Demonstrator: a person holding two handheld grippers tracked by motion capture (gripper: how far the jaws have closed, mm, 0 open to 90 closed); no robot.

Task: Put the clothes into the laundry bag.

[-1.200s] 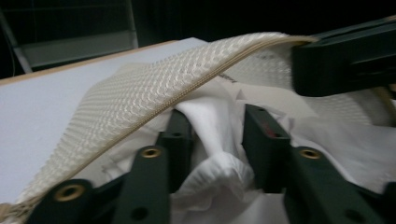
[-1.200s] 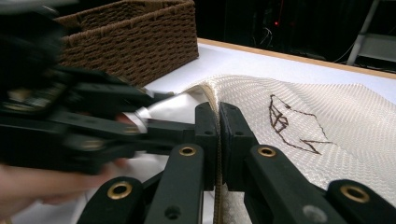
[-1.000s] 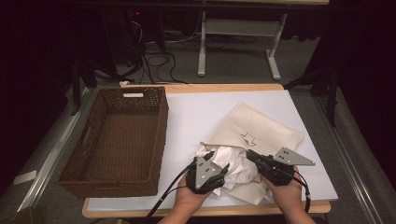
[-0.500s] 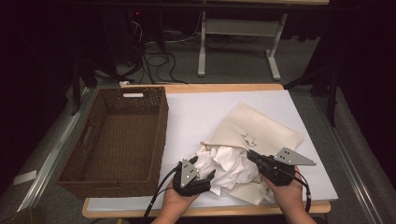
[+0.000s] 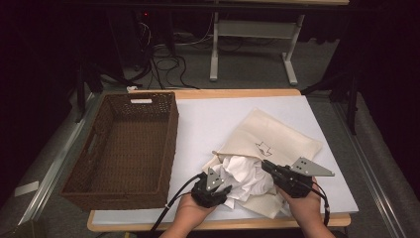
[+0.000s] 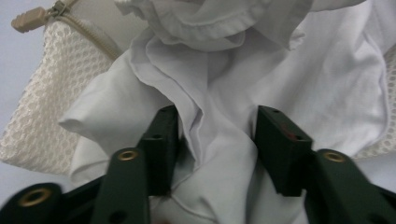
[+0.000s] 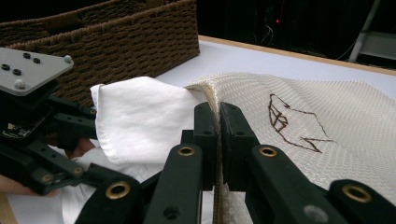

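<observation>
My right gripper (image 7: 218,121) is clamped shut on the upper edge of the mesh bag (image 5: 277,139), right at its opening, and I hold it lifted a little so the mouth stays open and the bag cannot slide while the other hand works. My left gripper (image 6: 217,140) sits at the near left of the bag with its jaws straddling a fold of the white garment (image 6: 224,84); they have just been closing in on that fold, but I see cloth between them rather than a firm pinch, so I would call them not yet gripping.

The garment spills out of the bag's mouth in a crumpled heap between my two hands, at the near edge of the table (image 5: 213,114), partly still inside. The zipper pull (image 6: 29,19) lies at the bag's far left corner, run back so the opening is free.

Further left stands the brown wicker basket (image 5: 171,129), empty and just beside the bag, which I judge is where the garment goes once pulled clear.
</observation>
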